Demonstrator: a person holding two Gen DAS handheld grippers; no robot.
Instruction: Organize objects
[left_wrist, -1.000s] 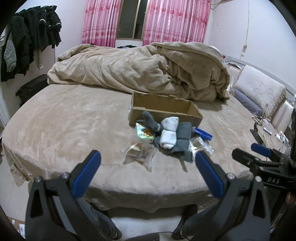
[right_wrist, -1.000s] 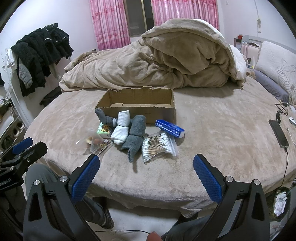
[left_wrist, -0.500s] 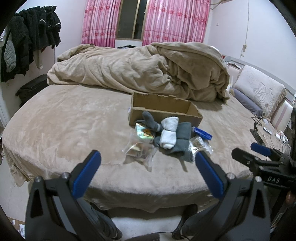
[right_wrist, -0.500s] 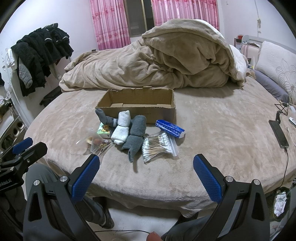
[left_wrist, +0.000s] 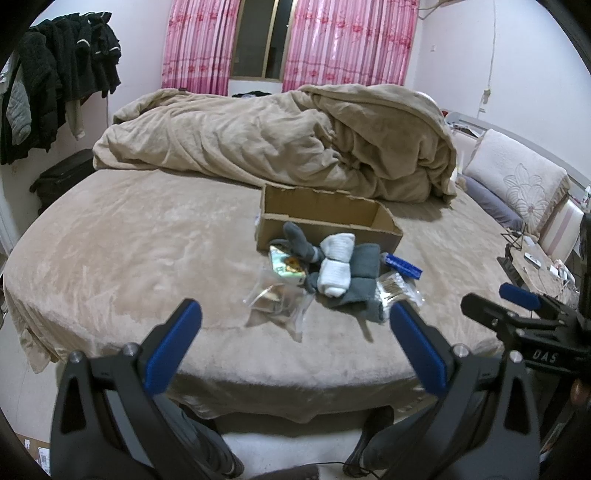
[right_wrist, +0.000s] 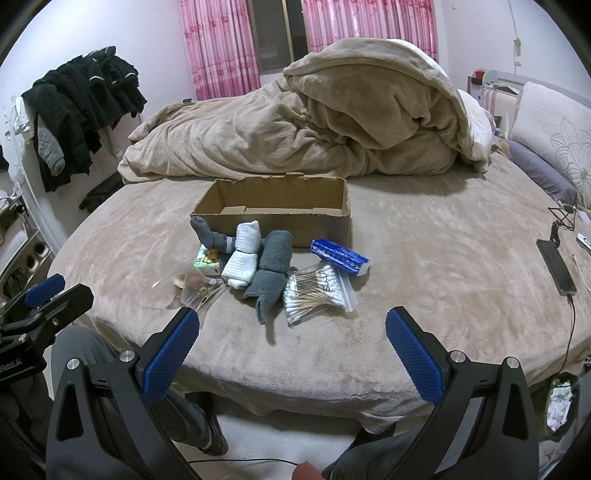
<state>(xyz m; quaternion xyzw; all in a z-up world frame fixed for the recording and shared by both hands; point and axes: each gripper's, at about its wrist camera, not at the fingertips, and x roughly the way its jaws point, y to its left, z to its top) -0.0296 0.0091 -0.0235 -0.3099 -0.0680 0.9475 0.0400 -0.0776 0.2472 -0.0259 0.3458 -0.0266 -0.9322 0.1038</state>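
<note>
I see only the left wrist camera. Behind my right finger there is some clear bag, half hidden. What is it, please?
Observer: The right wrist view shows it whole: a zip bag of cotton swabs, lying flat beside the grey sock and in front of the blue packet.
Operator: Has the cardboard box something inside? I see only its walls.
Observer: The part of the cardboard box floor that shows holds only a flat cardboard flap, with no item on it.

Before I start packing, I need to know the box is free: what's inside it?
Nothing shows inside the box: only bare cardboard floor and a loose flap at the left. The front wall hides the near strip of floor, so something flat there can't be ruled out.
</note>
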